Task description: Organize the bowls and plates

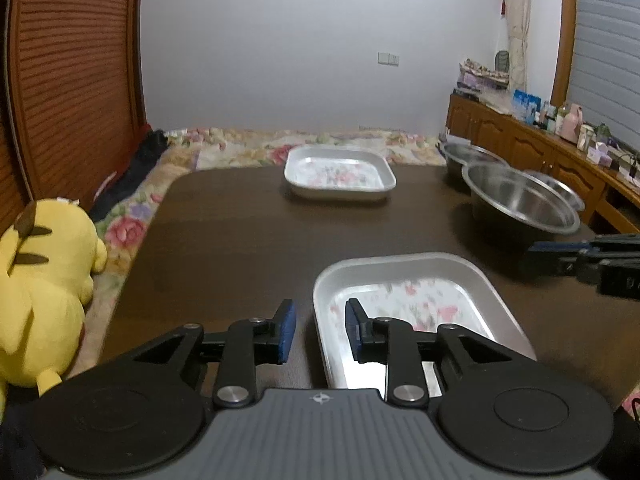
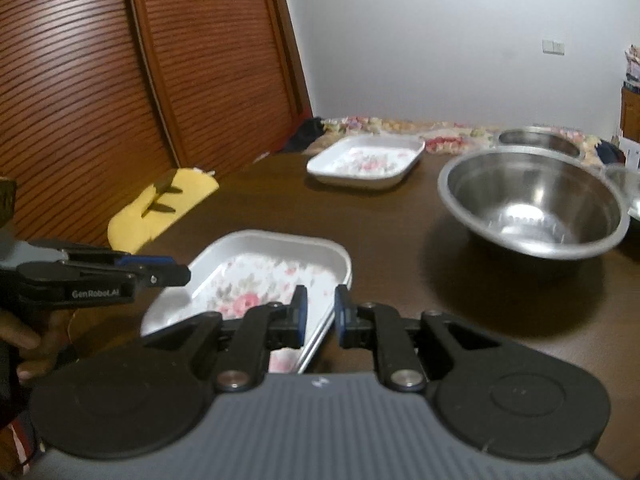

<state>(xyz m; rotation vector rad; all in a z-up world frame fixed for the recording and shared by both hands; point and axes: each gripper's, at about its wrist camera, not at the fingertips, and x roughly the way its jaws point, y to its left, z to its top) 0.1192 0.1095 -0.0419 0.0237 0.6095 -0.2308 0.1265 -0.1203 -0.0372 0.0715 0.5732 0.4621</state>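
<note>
Near plate (image 1: pixel 404 300): floral, square with rounded corners, on the near part of the table (image 1: pixel 224 224); a second rim shows beneath it in the right view, so you likely have two stacked already, though blur leaves this unsure.

Far plate (image 1: pixel 340 172): same pattern, alone at the far edge, well apart from the near one; by my reading it is yet to be gathered.

Big bowl (image 2: pixel 532 204): steel, on the right side of the table; a second steel bowl (image 2: pixel 538 140) sits behind it, apart, and a rim at the far right may be a third; none is nested, so the bowls look untouched.

Left gripper (image 1: pixel 320 330): your jaws stand released, straddling the near plate's left rim; neither pad presses on it.

Right gripper (image 2: pixel 320 312): your jaws are drawn close about the near plate's right rim; they appear to be grasping it, though the contact itself is blurred.

Progress: early to middle, as I judge it; the far plate and the bowls remain.

Surface: dark brown wood, smooth.

Room: a flowered cover beyond and left of the table; a yellow plush toy (image 1: pixel 44 288) at the near left; slatted wooden doors (image 1: pixel 76 80) on the left; a pale wall (image 1: pixel 320 48); a cluttered sideboard (image 1: pixel 532 140) on the right.
</note>
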